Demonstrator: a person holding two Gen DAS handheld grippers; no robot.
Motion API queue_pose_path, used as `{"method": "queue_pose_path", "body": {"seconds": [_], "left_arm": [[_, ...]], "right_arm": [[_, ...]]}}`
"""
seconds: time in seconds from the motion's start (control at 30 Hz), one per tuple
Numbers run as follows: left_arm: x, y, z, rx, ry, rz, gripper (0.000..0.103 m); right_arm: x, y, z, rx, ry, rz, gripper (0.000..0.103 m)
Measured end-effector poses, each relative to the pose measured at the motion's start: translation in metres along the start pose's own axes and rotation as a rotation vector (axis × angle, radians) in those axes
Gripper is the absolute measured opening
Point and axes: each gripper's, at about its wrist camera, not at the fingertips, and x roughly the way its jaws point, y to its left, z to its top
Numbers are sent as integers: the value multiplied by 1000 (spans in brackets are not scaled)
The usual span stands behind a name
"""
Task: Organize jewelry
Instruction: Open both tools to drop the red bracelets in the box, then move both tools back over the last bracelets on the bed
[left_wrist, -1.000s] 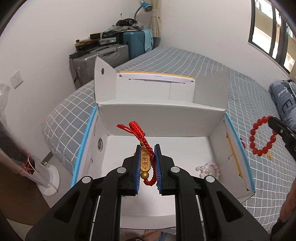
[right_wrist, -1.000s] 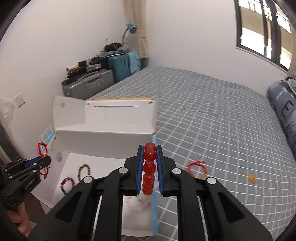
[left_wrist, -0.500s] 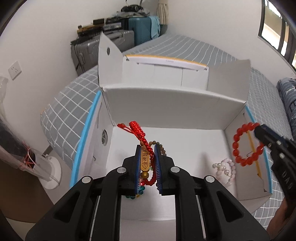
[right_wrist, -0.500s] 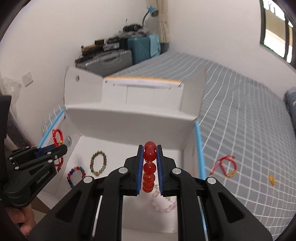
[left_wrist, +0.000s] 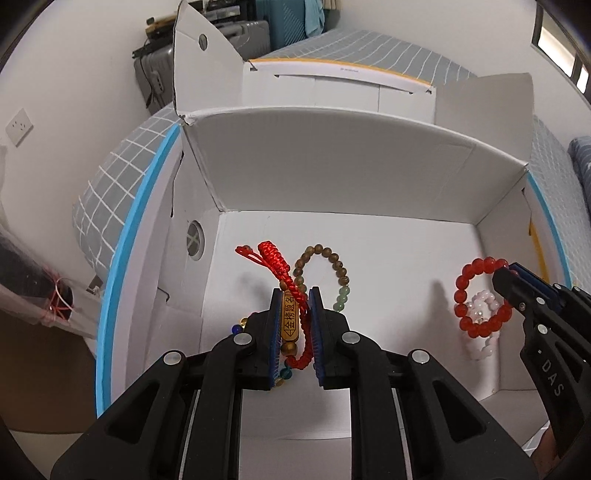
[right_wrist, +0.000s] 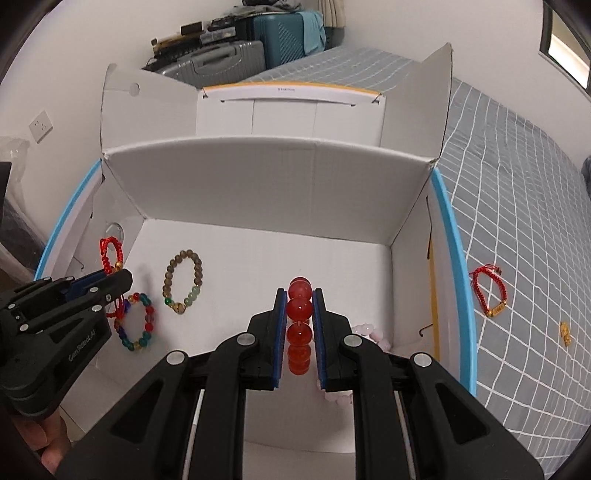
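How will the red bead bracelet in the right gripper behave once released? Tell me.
The red bead bracelet hangs as a round loop from the right gripper, so it probably keeps its shape. Its glossy round beads look hard, so it may slide or roll slightly on the white box floor.

Soft, even indoor light, perhaps from the window (left_wrist: 576, 70), casts faint shadows on the box (left_wrist: 369, 184) floor, with strong fisheye bending and dark corners.
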Motion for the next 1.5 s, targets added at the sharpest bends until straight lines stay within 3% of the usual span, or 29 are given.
{"method": "queue_pose_path", "body": {"seconds": [0.23,0.33,0.5,0.57,0.67,0.87,1.13,1.5], "left_arm": [[-8,2,0,-4,-21,-2,32],[-18,4,0,-11,-47,-13,45],[-28,9,3,-29,-84,-12,60],[-32,11,3,-37,-102,-5,72],[-38,13,3,-48,-136,11,84],[-45,16,5,-59,-163,28,91],[-51,4,4,-41,-177,16,95],[-67,-40,4,0,-222,-39,97]], "right_arm": [[5,4,0,-10,22,-2,14],[-3,4,2,-10,2,2,16],[-11,3,3,-3,-22,1,45],[-13,3,3,-2,-30,-3,59],[-19,0,4,0,-45,5,68],[-30,-5,4,6,-85,-14,83],[-43,-15,-2,7,-113,-40,89],[-74,-68,-13,94,-179,-111,95]]}}
